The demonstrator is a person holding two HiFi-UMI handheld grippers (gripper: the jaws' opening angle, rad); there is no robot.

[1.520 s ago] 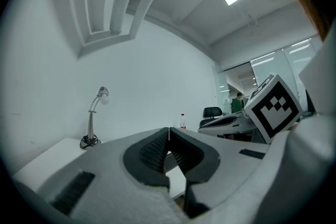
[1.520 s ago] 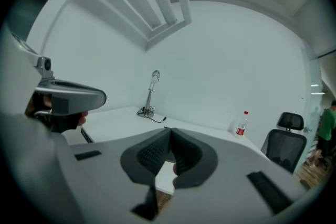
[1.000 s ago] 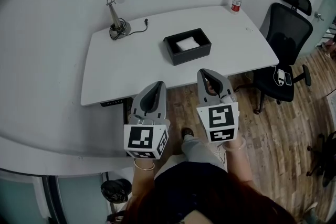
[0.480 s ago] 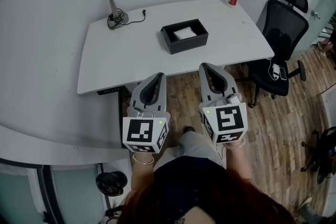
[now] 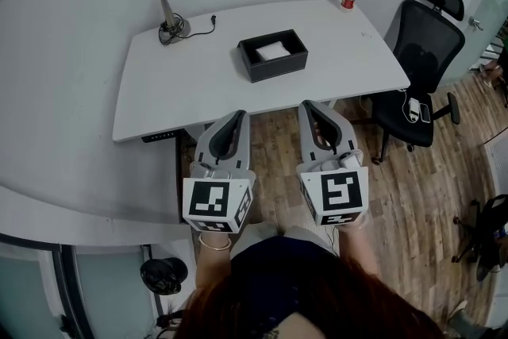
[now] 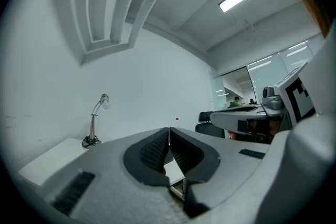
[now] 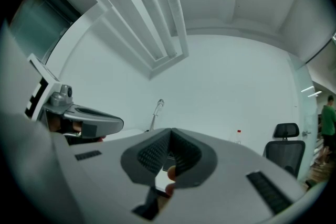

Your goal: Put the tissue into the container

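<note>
Head view: tissue [image 5: 272,50] sits inside container [image 5: 279,69], well ahead of both claws.
Left gripper [image 5: 236,117], right gripper [image 5: 311,106]: pressed together, empty.
Advice: probably done; avoid bumping table [image 5: 182,83].

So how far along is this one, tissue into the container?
Looks done: the white tissue lies inside the black container on the desk. In hand: nothing; the left gripper and right gripper are shut and empty, over the floor short of the desk. Left: nothing visible.
</note>
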